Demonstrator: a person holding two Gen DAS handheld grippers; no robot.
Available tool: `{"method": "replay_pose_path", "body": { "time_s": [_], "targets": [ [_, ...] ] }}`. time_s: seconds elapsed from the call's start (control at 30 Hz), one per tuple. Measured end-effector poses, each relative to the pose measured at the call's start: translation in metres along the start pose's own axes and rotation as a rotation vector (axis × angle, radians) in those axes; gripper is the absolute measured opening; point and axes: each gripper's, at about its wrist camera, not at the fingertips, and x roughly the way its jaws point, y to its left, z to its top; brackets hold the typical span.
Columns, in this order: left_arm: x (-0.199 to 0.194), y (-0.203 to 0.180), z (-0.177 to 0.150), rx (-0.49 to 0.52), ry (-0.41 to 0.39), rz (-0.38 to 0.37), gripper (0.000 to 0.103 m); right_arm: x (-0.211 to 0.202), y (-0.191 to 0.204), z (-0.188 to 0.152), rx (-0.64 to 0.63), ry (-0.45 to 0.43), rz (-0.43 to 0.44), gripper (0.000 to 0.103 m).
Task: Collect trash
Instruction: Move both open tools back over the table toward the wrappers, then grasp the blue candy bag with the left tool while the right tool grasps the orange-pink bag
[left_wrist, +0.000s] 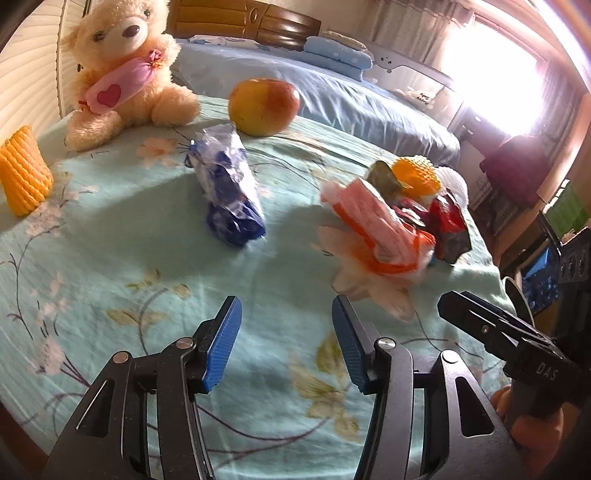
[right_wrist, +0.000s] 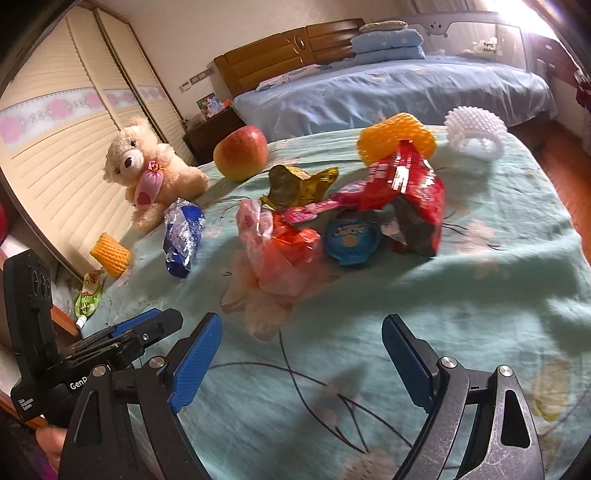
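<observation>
Bedroom w/ a floral green bedspread (right_wrist: 480, 295); trash sits mid-spread in a heap: crumpled blue wrapper (left_wrist: 231, 192), pink-orange bag (right_wrist: 280, 254), red packet (right_wrist: 410, 188). Left gripper (left_wrist: 286, 345) & right gripper (right_wrist: 301, 363) hover near it, fingers spread, nothing between. Only the right view shows a round blue lid (right_wrist: 351, 236) & a gold wrapper (right_wrist: 295, 182).

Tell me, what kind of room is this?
It looks like a bedroom. There is a bed with a blue sheet and a wooden headboard, stacked blue pillows, and a slatted wardrobe along the wall.
</observation>
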Motion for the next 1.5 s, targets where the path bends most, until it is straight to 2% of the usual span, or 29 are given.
{"method": "replay_pose_path", "body": {
  "time_s": [0.3,0.7,0.73,0.8,1.0,1.03,1.1,1.13,1.2,1.37,1.5],
  "targets": [
    [0.008,0.015,0.012,-0.01,0.001,0.025,0.057,0.018,0.006,0.005,0.008,0.026,0.026,0.089],
    [0.021,0.024,0.038,-0.01,-0.013,0.031,0.06,0.03,0.008,0.016,0.013,0.015,0.024,0.089],
    [0.023,0.025,0.04,-0.012,-0.013,0.031,0.06,0.032,0.009,0.017,0.012,0.015,0.025,0.088],
    [0.026,0.026,0.046,-0.012,-0.014,0.037,0.061,0.034,0.01,0.018,0.014,0.015,0.027,0.081],
    [0.04,0.028,0.054,-0.006,-0.002,0.043,0.06,0.044,0.01,0.026,0.033,0.016,0.029,0.077],
    [0.041,0.028,0.054,-0.002,0.002,0.042,0.059,0.045,0.01,0.028,0.036,0.016,0.029,0.077],
    [0.045,0.026,0.052,0.016,0.016,0.033,0.041,0.048,0.01,0.03,0.04,0.015,0.028,0.071],
    [0.045,0.025,0.052,0.023,0.017,0.031,0.041,0.05,0.01,0.032,0.043,0.015,0.025,0.069],
    [0.041,0.021,0.05,0.044,0.008,0.012,0.035,0.054,0.009,0.034,0.045,0.014,0.016,0.055],
    [0.031,0.014,0.04,0.073,0.002,0.01,0.032,0.053,0.01,0.033,0.041,0.012,0.025,0.045],
    [0.019,0.011,0.031,0.064,0.0,-0.008,0.031,0.044,0.01,0.025,0.038,0.02,0.043,0.043]
  ]
}}
